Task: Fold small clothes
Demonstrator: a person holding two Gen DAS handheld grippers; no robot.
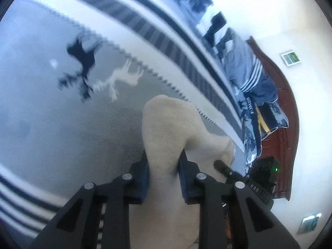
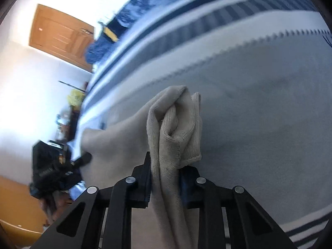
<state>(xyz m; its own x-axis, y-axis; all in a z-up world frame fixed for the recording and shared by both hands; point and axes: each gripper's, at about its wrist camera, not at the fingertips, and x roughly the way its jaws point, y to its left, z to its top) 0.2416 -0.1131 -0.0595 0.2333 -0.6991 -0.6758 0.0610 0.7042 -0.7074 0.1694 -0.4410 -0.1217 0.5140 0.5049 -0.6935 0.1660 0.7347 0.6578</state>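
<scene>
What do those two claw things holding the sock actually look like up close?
The left gripper and the right gripper look alike: matte black angular arms with triangular cut-outs and round silver bolt heads. Each ends in two fingers with blue pads on the inner faces. No cables or sleeves show.

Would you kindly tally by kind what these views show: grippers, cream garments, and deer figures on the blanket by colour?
Grippers: 2, the left gripper and the right gripper
Cream garments: 1, the cream sock, held in both sets of jaws
Dark deer figures: 1, the dark deer
White deer figures: 1, the white deer
Blankets: 1, the blanket
Total: 6
</scene>
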